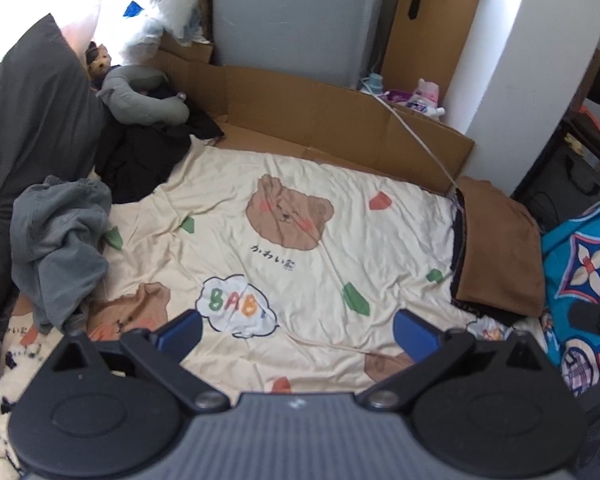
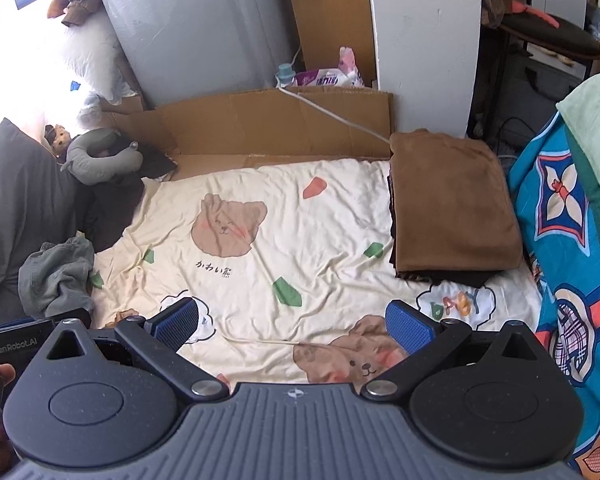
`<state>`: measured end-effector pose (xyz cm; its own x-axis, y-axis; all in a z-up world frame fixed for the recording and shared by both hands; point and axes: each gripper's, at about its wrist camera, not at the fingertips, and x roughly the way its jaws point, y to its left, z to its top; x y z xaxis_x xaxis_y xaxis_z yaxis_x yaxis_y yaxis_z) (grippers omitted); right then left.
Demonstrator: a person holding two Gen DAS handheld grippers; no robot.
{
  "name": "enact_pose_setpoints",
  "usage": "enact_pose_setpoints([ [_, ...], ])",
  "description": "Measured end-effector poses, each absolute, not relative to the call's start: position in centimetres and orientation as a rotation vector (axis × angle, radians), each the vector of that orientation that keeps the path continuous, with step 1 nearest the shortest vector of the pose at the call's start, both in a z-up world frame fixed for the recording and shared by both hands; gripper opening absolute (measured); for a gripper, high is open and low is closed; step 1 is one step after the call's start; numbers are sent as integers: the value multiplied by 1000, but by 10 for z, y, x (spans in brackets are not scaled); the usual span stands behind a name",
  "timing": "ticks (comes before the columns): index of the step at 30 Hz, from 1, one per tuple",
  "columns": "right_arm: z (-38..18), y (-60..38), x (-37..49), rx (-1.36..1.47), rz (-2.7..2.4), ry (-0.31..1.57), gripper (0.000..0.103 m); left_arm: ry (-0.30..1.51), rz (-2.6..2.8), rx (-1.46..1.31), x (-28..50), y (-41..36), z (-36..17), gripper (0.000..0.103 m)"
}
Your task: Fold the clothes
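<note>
Both claws hang over the bear-print bedsheet (image 1: 300, 240), left claw (image 1: 296, 330) and right claw (image 2: 294, 326) spread wide and empty. At the left edge lies a crumpled grey garment (image 1: 60, 240), unfolded; a brown folded stack (image 2: 448, 200) sits at the right. Judging by this, one piece is done, and next the grey one needs fetching and spreading flat mid-bed.

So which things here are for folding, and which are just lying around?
For folding:
crumpled grey-green garment
folded brown garment stack
left gripper, open
right gripper, open

Just lying about:
grey neck pillow
small brown teddy
flat brown cardboard
white cable
</note>
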<state>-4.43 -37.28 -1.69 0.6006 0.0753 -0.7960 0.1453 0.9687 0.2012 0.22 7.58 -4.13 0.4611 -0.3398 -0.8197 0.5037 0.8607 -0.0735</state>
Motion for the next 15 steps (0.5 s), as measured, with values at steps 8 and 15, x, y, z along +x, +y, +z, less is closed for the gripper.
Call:
enact_pose_setpoints([
  [8, -20, -378, -40, 267, -41, 939, 103, 938, -539, 252, -1, 62, -43, 103],
  [15, -21, -373, -38, 252, -35, 933, 103, 937, -546, 292, 0, 56, -48, 103],
])
